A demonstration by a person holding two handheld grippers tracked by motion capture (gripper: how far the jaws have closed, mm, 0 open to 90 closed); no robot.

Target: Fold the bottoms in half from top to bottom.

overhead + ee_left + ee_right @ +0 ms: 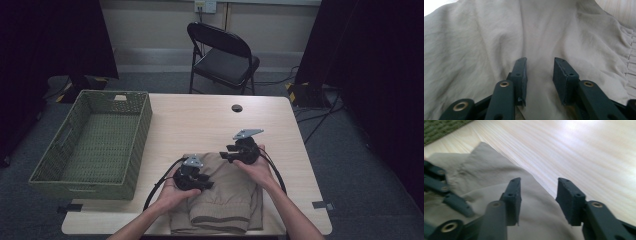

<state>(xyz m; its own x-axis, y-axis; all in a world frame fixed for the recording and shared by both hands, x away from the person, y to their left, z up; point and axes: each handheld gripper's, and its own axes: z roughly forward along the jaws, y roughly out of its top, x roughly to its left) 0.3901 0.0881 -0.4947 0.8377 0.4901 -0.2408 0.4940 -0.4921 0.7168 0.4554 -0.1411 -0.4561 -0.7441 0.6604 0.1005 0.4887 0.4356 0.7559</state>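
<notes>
1. The left tongs (539, 75) hover just above the folded beige trousers (222, 197), jaws partly apart with bare cloth showing in the gap; nothing is gripped.
2. The right tongs (539, 200) stand partly open too, empty, over the trousers' far edge where cloth meets bare wood.
3. In the high view the left tongs (202, 181) sit at about 10 o'clock on the trousers, and the right tongs (231, 152) at about 1 o'clock, near the top edge.
4. The trousers lie at the near edge of the counter (200, 120), roughly 6 o'clock on it, gathered waistband toward the person.
5. A green woven basket (132, 150) stands at 9 o'clock, well apart from the trousers.
6. A black folding chair (222, 52) stands beyond the counter at 12 o'clock.
</notes>
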